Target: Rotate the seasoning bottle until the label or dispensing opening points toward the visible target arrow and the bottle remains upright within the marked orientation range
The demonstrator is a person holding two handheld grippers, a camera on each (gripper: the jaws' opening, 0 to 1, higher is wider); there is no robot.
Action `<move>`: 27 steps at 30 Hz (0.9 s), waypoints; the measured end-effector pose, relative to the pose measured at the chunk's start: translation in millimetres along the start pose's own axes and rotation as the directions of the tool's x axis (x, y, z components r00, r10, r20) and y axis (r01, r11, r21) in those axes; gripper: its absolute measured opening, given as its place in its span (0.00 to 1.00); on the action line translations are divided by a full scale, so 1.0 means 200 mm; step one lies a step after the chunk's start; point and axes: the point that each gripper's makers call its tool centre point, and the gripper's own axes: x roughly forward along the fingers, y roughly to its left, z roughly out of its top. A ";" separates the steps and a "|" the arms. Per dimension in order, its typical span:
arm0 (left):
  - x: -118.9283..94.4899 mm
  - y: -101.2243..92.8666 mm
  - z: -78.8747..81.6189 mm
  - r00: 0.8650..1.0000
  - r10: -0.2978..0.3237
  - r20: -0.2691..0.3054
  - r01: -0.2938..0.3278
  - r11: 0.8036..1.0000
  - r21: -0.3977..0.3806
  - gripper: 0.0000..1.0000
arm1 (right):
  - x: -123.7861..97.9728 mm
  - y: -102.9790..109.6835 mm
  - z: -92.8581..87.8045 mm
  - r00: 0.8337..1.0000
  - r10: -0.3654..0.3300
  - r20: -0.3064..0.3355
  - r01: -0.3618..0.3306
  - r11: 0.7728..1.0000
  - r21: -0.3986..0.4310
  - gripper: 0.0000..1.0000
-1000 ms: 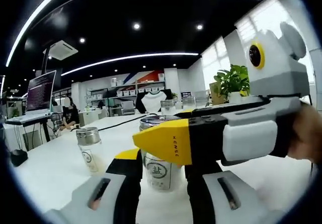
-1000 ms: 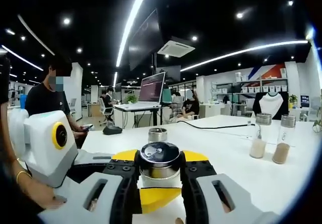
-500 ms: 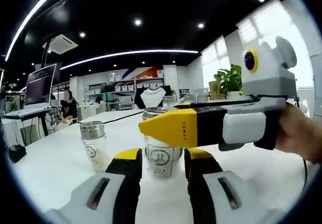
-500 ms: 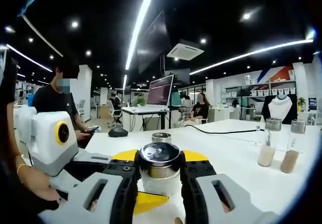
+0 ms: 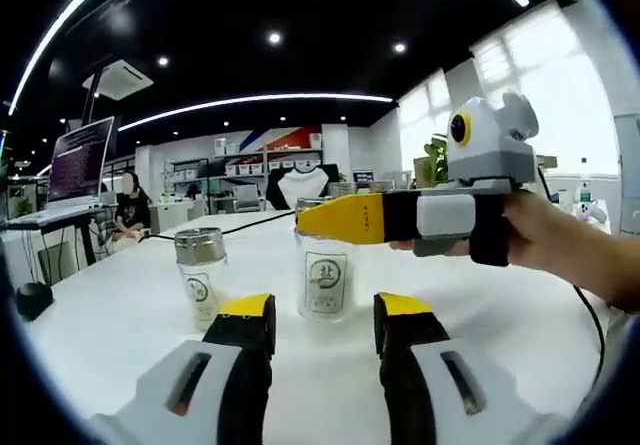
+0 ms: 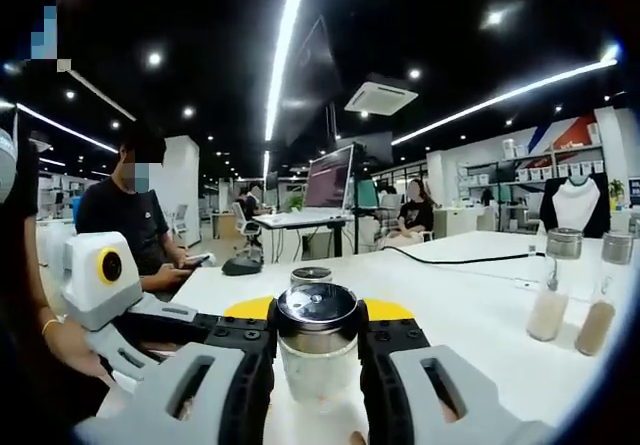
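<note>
Two grippers, one seasoning bottle under work.

Seasoning bottle (image 6: 317, 350): clear glass, steel cap, pale granules inside; stands upright on the white table (image 6: 470, 295). In the left gripper view its round label (image 5: 324, 274) with a printed character faces the left camera. Long axis vertical, no visible tilt.

Right gripper (image 6: 317, 340): yellow-tipped jaws stand on either side of the bottle just under the cap, clamped against the glass. In the left gripper view the same tool (image 5: 400, 217) reaches in from the right, held by a person's hand (image 5: 560, 245), its yellow tip level with the top of the bottle.

Left gripper (image 5: 318, 317): jaws spread apart, nothing between them; the bottle stands ahead of the tips, centred on the gap but clear of both. Judged the idle tool, though near enough to steady the bottle.

Key relation: the bottle sits inside the right jaws, so any turn about the vertical axis falls to the right hand; a twist off that axis would likely tip it.

Target arrow: none made out on the table, so how much turning remains cannot be judged.

Also present: a second steel-capped shaker (image 5: 201, 273) beside the bottle; two tall bottles of powder (image 6: 570, 300) well apart; a black cable (image 6: 450, 257); a seated person (image 6: 125, 230) beyond the table edge.
</note>
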 end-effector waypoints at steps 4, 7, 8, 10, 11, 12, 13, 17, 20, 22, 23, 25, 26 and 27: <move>0.00 0.03 -0.01 1.000 0.016 -0.007 -0.016 1.000 0.000 0.44 | 0.02 -0.01 -0.02 1.000 0.013 -0.018 -0.013 1.000 -0.013 0.28; 0.01 0.03 -0.02 1.000 0.017 -0.012 -0.017 1.000 -0.003 0.46 | 0.04 -0.04 -0.03 0.999 0.021 -0.026 -0.022 1.000 -0.019 0.28; 0.01 0.03 -0.02 1.000 0.017 -0.017 -0.017 1.000 -0.003 0.48 | 0.04 -0.04 -0.03 0.999 0.023 -0.028 -0.024 1.000 -0.018 0.28; 0.01 0.02 -0.03 1.000 0.010 -0.028 -0.010 1.000 -0.005 0.51 | 0.05 -0.06 -0.03 0.999 0.030 -0.032 -0.030 0.999 -0.014 0.28; 0.01 0.02 -0.04 1.000 0.004 -0.030 -0.004 1.000 -0.010 0.53 | 0.06 -0.06 -0.03 0.999 0.032 -0.034 -0.032 0.999 -0.013 0.28; 0.01 0.02 -0.04 1.000 0.002 -0.030 -0.002 1.000 -0.012 0.54 | 0.06 -0.06 -0.03 0.999 0.033 -0.034 -0.033 0.999 -0.013 0.28; 0.01 0.02 -0.04 1.000 0.004 -0.031 -0.005 1.000 -0.020 0.55 | 0.07 -0.06 -0.03 0.999 0.039 -0.037 -0.039 0.999 -0.014 0.28; -0.01 0.04 -0.03 0.999 0.031 -0.025 -0.032 0.999 -0.017 0.64 | 0.08 -0.04 -0.03 0.998 0.054 -0.038 -0.055 0.998 -0.019 0.29; -0.02 0.05 -0.04 0.997 0.059 -0.046 -0.059 0.998 -0.014 0.72 | 0.10 -0.03 -0.03 0.997 0.069 -0.043 -0.070 0.997 -0.027 0.29; -0.03 0.06 -0.04 0.996 0.075 -0.049 -0.076 0.997 -0.011 0.78 | 0.11 -0.03 -0.03 0.996 0.072 -0.044 -0.074 0.997 -0.029 0.29; -0.04 0.07 -0.04 0.995 0.083 -0.053 -0.083 0.996 -0.013 0.80 | 0.11 -0.03 -0.03 0.996 0.076 -0.045 -0.078 0.997 -0.027 0.29; -0.04 0.07 -0.05 0.994 0.088 -0.064 -0.089 0.996 -0.016 0.83 | 0.11 -0.03 -0.02 0.996 0.082 -0.032 -0.082 0.997 -0.012 0.29; -0.04 0.07 -0.05 0.994 0.089 -0.066 -0.090 0.996 -0.018 0.84 | 0.11 -0.03 -0.01 0.996 0.083 -0.025 -0.084 0.996 -0.007 0.29; -0.04 0.08 -0.05 0.993 0.096 -0.066 -0.097 0.995 -0.021 0.85 | 0.11 -0.04 0.00 0.996 0.086 -0.020 -0.086 0.996 -0.003 0.29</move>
